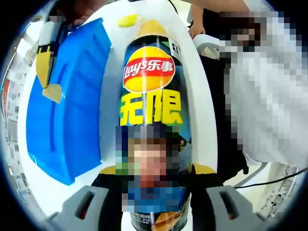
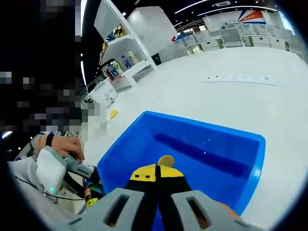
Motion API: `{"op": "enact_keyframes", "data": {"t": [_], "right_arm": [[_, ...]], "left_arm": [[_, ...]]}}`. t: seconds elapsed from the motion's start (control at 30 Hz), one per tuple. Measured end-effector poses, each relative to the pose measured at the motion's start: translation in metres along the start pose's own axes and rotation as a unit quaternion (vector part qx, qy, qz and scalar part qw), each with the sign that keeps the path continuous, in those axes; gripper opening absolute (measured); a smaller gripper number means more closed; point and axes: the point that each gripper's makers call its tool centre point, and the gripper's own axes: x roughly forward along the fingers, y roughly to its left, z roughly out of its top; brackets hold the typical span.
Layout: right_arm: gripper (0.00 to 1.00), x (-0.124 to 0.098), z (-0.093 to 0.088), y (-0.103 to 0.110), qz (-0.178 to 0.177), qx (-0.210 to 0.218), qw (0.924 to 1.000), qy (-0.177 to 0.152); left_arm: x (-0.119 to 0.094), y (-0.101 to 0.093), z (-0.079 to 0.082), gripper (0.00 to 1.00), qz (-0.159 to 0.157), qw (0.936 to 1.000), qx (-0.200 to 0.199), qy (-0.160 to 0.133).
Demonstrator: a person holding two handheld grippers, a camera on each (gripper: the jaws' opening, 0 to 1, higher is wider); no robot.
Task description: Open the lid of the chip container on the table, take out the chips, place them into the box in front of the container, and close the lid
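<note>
Presently, items listed near to far.

Left gripper [image 1: 154, 192]: grey jaw bases at the bottom of the left gripper view, jaws pinching the chip container [image 1: 154, 120] on either side of its lower body. The can's long axis runs straight away from the camera, in line with the jaws.

Chip container: dark tube with a red and yellow logo and large yellow characters; its far end points up the view toward a yellow chip [image 1: 127, 20] lying on the white table [image 1: 202, 86]. Whether the lid is on cannot be told.

Right gripper [image 2: 166, 168]: black and yellow jaws pressed together on a chip [image 2: 166, 160], held at their tips over the open blue box [image 2: 202, 144]. In the left gripper view the same jaws appear at upper left, above the box, the chip at their tip.

Blue box: a shallow tray, its interior looking bare, beside the container on the table. It lies directly beyond and below the right jaws, so the right gripper is the nearer one for the drop.

A person's hand [image 2: 65, 144] on a gripper handle, at the left of the right gripper view.

Farther: white shelving [image 2: 120, 48], a loose chip on the tabletop.

Judgement: the step in hand is releasing the chip into the box; the left gripper steadies the can.
</note>
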Motion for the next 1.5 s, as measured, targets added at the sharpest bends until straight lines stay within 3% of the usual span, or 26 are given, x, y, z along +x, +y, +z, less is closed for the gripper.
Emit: {"op": "enact_keyframes", "data": {"t": [0.4, 0.57, 1.03, 1.13, 1.5], "right_arm": [[0.01, -0.001, -0.008, 0.008, -0.009, -0.020, 0.9998, 0.003], [0.03, 0.000, -0.008, 0.004, -0.017, -0.053, 0.9984, 0.010], [0.23, -0.010, -0.014, 0.010, -0.022, -0.093, 0.9952, 0.021], [0.29, -0.014, -0.013, 0.013, -0.016, -0.076, 0.9968, 0.018], [0.29, -0.029, -0.005, 0.015, -0.018, -0.100, 0.9948, 0.003]], "left_arm": [[0.000, -0.001, 0.000, 0.55, 0.001, 1.0000, -0.001, 0.001], [0.000, -0.001, 0.000, 0.55, 0.001, 1.0000, -0.002, 0.001], [0.000, -0.002, 0.000, 0.55, 0.000, 1.0000, -0.004, 0.001], [0.000, -0.002, 0.000, 0.55, 0.000, 1.0000, -0.004, 0.002], [0.000, -0.001, 0.000, 0.55, -0.001, 1.0000, -0.004, 0.004]]}}
